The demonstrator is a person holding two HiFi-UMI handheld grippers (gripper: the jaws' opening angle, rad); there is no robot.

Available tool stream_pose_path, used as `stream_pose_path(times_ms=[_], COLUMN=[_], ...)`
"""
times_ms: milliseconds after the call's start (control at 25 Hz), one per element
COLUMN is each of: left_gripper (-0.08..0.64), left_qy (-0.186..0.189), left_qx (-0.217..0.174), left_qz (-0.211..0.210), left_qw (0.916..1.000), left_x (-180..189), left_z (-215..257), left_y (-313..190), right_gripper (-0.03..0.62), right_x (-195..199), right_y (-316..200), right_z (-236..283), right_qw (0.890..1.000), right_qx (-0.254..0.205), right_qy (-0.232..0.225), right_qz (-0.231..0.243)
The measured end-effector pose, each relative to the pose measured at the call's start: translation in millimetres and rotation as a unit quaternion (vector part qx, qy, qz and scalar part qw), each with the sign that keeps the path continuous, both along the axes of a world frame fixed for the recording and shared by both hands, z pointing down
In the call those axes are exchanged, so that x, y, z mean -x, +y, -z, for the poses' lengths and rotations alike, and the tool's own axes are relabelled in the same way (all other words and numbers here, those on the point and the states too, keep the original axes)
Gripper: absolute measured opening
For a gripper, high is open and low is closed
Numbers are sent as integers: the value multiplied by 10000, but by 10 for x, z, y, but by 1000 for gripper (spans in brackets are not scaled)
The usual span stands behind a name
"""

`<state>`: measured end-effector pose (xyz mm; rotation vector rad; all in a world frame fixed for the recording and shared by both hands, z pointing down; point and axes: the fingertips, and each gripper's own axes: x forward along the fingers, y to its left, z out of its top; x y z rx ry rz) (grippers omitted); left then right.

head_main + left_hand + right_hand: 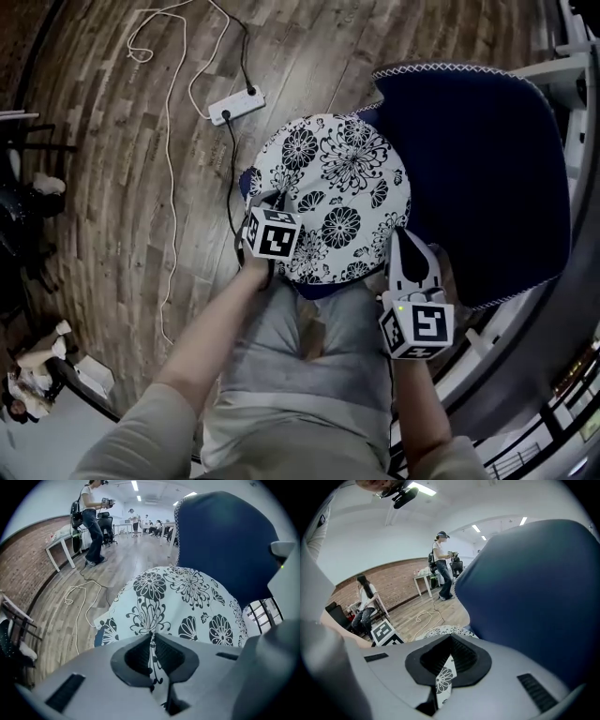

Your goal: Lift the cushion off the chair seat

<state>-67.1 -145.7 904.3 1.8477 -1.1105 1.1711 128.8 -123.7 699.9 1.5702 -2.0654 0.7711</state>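
A round white cushion (333,183) with black flower print lies on the seat of a dark blue chair (487,169). At the cushion's near left edge is my left gripper (266,201), shut on a fold of the printed fabric. The left gripper view shows that fabric (183,597) pinched between the pads of the left gripper (151,638). My right gripper (401,236) is at the cushion's near right edge, next to the chair back. In the right gripper view a strip of flowered fabric (445,674) is clamped in the right gripper (449,648), with the chair back (534,597) close on the right.
On the wooden floor to the left lie a white power strip (236,105) and a looping white cable (169,141). The person's legs (309,375) stand right before the chair. A person (91,522) stands far off by a table. Shelving (562,394) runs along the right.
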Motion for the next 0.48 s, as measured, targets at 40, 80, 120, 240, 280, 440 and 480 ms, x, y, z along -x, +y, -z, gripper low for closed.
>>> stream_pose_path(times_ms=[40,80,120,240,280,440,480], left_gripper=[26,25,23,23,23,23,23], left_qy=[17,49,91,256,318,576,608], left_qx=[-31,-85,-160,-473,-589,-1051,-1189], left_qz=[-21,-35,-51,-124,-149,-183,-159], left_qw=[10000,9999,9998,9985,9976,9926,9909], left_x=[-9,-19,-35,-117,-147,-211,-206], left_z=[47,119,218,661,847,1705,1957], left_y=[-3,-13,-28,-72,-81,-206,-279], right_gripper=[3,3,3,3,3,3,3], right_x=[-15,-29,-46,-114,-140,-202,-211], right_y=[1,-2,-9,-12,-5,-62,-110], right_z=[53,112,179,434,538,1045,1198], right_qw=[10000,10000,9999,9996,9994,9983,9978], right_qx=[-40,-86,-136,-282,-324,-549,-642], right_qy=[-5,-8,-12,-12,-9,-15,-7], right_qz=[-15,-27,-38,-89,-113,-177,-177])
